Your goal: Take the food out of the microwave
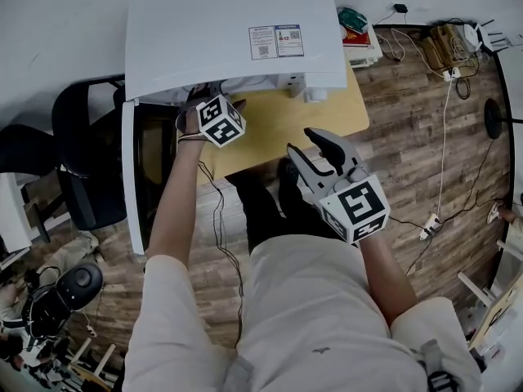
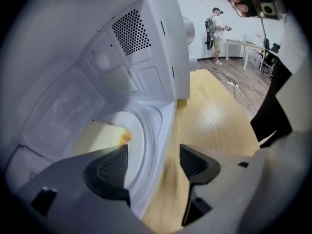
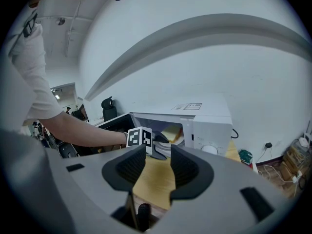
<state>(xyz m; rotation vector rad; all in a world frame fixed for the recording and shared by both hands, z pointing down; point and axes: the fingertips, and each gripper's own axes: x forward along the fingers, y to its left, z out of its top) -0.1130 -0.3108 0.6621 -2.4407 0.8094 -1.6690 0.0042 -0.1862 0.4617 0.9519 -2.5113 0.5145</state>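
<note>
left claw at the microwave mouth, food not yet gripped

the pale yellow food (image 2: 97, 136) sits on a white plate (image 2: 135, 126) inside the microwave (image 1: 229, 31). the left gripper (image 2: 151, 165) hovers at the cavity's front edge, jaws spread and empty, likely lining up on the plate rim. the door (image 1: 129, 178) hangs wide, leaving room. the right gripper (image 1: 315, 147) waits over the table (image 1: 327, 113), jaws apart, holding nothing.
</note>
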